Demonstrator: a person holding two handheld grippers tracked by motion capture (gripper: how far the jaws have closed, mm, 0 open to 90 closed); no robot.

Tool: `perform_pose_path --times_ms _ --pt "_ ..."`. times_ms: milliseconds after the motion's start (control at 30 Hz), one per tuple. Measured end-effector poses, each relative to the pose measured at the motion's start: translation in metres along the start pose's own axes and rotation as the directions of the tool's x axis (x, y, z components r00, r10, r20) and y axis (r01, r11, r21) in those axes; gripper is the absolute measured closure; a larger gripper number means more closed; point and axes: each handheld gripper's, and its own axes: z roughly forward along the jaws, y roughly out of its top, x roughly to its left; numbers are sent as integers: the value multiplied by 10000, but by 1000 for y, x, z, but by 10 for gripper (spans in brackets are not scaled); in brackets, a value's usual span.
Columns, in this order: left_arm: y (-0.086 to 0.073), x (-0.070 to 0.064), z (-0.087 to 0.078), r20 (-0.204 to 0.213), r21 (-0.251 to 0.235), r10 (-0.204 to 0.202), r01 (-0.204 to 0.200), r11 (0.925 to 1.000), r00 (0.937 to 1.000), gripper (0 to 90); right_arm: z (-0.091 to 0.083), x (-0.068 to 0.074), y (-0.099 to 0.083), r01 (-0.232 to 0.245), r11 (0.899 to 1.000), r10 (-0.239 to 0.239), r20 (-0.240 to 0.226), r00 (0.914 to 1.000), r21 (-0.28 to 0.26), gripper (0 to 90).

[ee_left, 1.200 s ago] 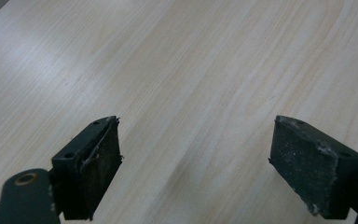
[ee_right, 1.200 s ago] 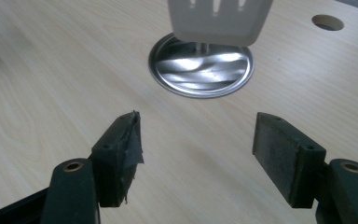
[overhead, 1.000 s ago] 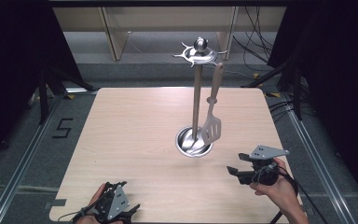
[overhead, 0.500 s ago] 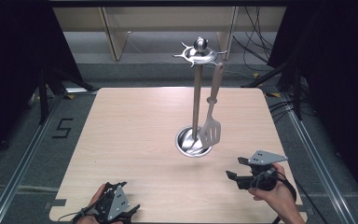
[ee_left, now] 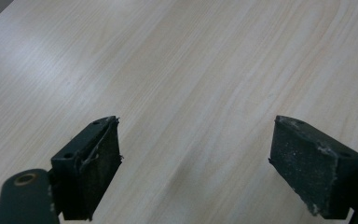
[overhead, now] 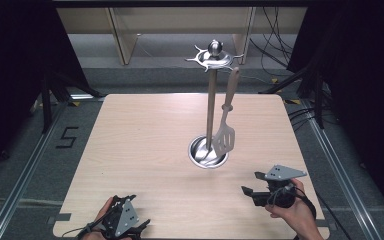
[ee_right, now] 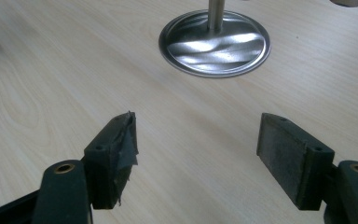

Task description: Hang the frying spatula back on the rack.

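Light wood table (overhead: 145, 145) sitting on grey carpet, black curtains on both sides. There's a "5" (overhead: 66, 137) taped on the floor off its left edge, cables (overhead: 272, 47) trailing at the back right, and pale wooden shelving (overhead: 125, 30) behind.

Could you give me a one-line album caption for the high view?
Wooden-handled slotted spatula hanging from a steel utensil stand on a light wooden table, open right claw nearby.

We see the left gripper (ee_left: 196, 168) with its two black jaws spread wide apart over bare, pale wooden table (ee_left: 191, 70), worn pads (ee_left: 103, 172) facing inward, nothing between them.
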Motion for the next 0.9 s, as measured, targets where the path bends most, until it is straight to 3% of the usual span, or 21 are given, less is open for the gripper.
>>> perform_pose_path --times_ms 33,167,200,333,367,400,433,467,500,533,567,600,800,833,900 --pt "0 0 1 -7 -56 -61 61 10000 10000 152 1 2 -1 -192 9998 192 -71 9998 47 297" --pt "0 -2 2 -89 -246 -264 262 9994 9996 152 3 1 -5 -143 9998 144 -105 9998 111 295" --pt "0 0 0 2 -12 -19 19 10000 10000 152 3 1 -5 -191 9997 192 -97 9998 157 295" --pt "0 0 0 -39 -27 -56 56 10000 10000 152 4 0 -8 -126 9998 127 -42 9999 137 276" --pt "0 1 -1 -37 -16 -66 66 10000 10000 152 3 3 -9 -552 9982 554 -89 9984 227 276" --pt "0 1 -1 -54 -22 -82 82 10000 10000 152 4 3 -10 -525 9984 530 -204 9984 212 275" --pt "-1 -1 1 -112 -245 -324 321 9992 9994 152 3 2 -10 -470 9988 470 -16 9989 145 274" --pt "-1 -1 1 -154 -218 -301 297 9993 9994 152 3 1 -10 -356 9993 356 -2 9994 120 271" --pt "-1 -1 1 -154 -218 -301 297 9993 9994 152 1 2 -11 -588 9981 587 48 9983 160 268" --pt "-1 -1 1 -123 -230 -307 304 9993 9995 152 1 0 -11 -323 9995 323 88 9994 16 264" --pt "0 0 0 -77 -63 -130 130 9999 9999 152 1 2 -12 -563 9984 563 84 9984 -52 259" --pt "0 0 -1 -67 -13 -54 54 10000 10000 152 0 -1 -13 -411 9991 412 146 9990 -80 254" --pt "0 0 0 -28 8 -23 23 10000 10000 152 0 1 -21 -824 9966 823 260 9963 46 230" --pt "0 0 -1 61 25 -20 20 10000 10000 152 1 -1 -23 -624 9980 625 217 9978 -60 221" --pt "0 0 0 -48 2 -27 27 10000 10000 152 0 2 -25 -892 9960 892 288 9956 -13 216"
